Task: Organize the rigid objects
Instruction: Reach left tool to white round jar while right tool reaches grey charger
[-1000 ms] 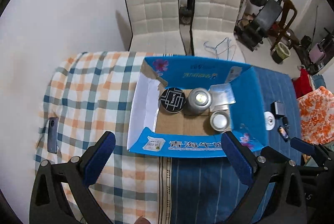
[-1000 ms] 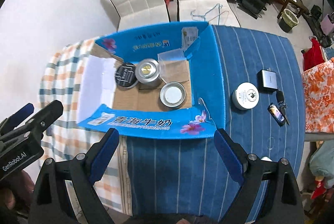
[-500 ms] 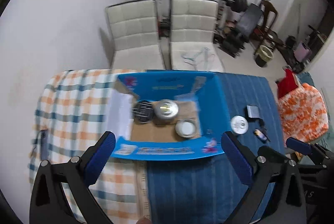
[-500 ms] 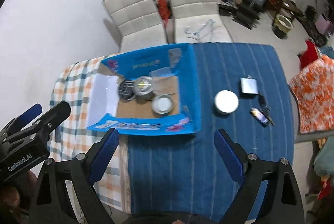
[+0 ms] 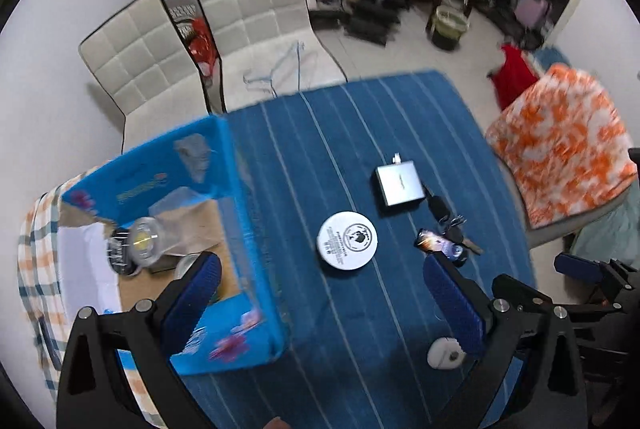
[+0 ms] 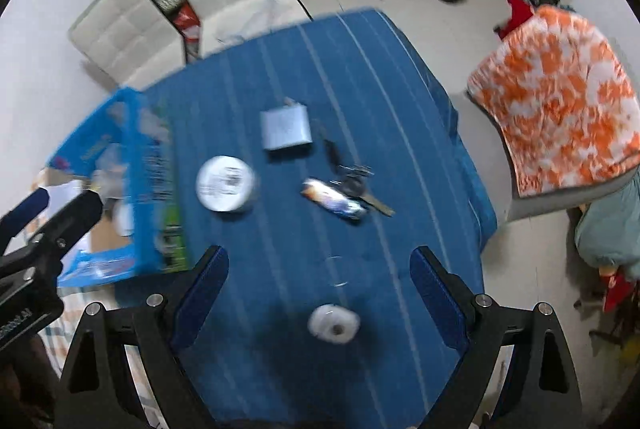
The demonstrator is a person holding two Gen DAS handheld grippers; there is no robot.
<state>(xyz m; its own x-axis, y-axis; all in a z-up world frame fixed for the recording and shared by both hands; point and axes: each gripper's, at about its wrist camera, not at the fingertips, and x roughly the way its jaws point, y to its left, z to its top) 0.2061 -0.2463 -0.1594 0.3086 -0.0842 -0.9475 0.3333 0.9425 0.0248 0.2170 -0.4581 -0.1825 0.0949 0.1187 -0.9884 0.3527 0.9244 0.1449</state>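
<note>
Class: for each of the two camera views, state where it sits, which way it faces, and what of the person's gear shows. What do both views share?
Left wrist: on the left gripper, facing down at the white tin.
Right wrist: on the right gripper, facing down over the small white cap; the left gripper shows at its edge.
Shared: tin, silver box, keys, blue carton.

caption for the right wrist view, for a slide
Open right gripper above blue striped cloth bearing round tin, silver box, keys.

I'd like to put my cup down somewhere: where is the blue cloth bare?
The far end of the blue striped cloth, beyond the silver box, is bare. So is the strip between the blue carton and the round white tin. It is crowded around the keys and the tin.
</note>
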